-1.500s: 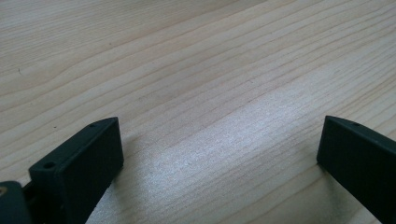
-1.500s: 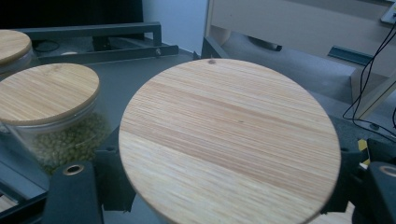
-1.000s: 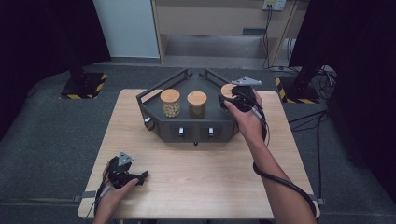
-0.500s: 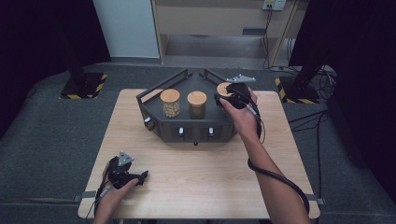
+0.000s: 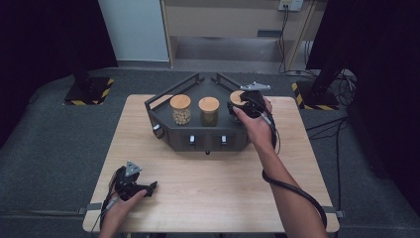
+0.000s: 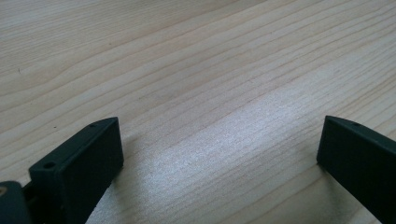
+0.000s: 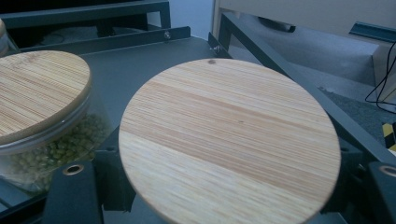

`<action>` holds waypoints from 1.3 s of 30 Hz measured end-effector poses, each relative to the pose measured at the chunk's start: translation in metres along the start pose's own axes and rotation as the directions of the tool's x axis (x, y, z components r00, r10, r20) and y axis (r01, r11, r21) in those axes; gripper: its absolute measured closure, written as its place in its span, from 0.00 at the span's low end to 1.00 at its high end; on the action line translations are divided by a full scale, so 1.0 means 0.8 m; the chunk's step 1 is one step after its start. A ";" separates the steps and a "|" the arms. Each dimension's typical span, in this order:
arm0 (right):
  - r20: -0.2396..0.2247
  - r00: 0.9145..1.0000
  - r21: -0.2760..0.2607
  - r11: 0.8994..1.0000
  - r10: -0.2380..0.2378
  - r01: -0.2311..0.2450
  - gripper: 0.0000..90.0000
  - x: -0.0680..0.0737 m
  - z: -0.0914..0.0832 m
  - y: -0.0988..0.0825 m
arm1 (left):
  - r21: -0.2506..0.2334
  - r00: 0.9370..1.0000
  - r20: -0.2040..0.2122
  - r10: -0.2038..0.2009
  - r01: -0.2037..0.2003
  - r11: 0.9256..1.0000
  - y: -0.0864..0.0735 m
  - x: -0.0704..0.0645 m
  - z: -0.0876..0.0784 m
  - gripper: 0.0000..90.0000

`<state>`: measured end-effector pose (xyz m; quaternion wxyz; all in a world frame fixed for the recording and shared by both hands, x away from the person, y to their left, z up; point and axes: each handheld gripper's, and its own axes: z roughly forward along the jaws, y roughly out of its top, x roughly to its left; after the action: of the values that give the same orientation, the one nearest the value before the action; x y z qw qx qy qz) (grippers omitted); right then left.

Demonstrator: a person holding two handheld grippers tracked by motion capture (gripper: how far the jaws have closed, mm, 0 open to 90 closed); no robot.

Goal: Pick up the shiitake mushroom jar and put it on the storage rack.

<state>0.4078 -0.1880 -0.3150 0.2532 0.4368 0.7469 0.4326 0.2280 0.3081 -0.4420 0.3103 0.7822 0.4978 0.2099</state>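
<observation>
Three wooden-lidded jars stand in one dark tray (image 5: 163, 106) on the worktop (image 5: 213, 193); my right tongs (image 5: 246, 102) pinch the rightmost jar (image 7: 229, 140) at the tray's right end. My left tongs (image 5: 130, 182) rest spread on bare worktop. Since the earlier frame, nothing has visibly shifted.

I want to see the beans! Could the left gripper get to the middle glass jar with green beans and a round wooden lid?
Probably yes, but not from where it rests. The left gripper lies open on the bare wooden table, and nothing stands between it and the middle glass jar except the dark tray's front wall, which it could likely reach over.
</observation>
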 end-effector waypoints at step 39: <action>-0.017 0.999 0.000 1.000 0.031 -0.031 0.28 -0.005 0.009 -0.018 | 0.001 1.000 0.000 0.001 -0.001 1.000 0.000 0.000 0.000 0.00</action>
<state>0.4092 -0.1918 -0.3314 0.2399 0.4446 0.7422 0.4403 0.2280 0.3081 -0.4418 0.3097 0.7826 0.4975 0.2099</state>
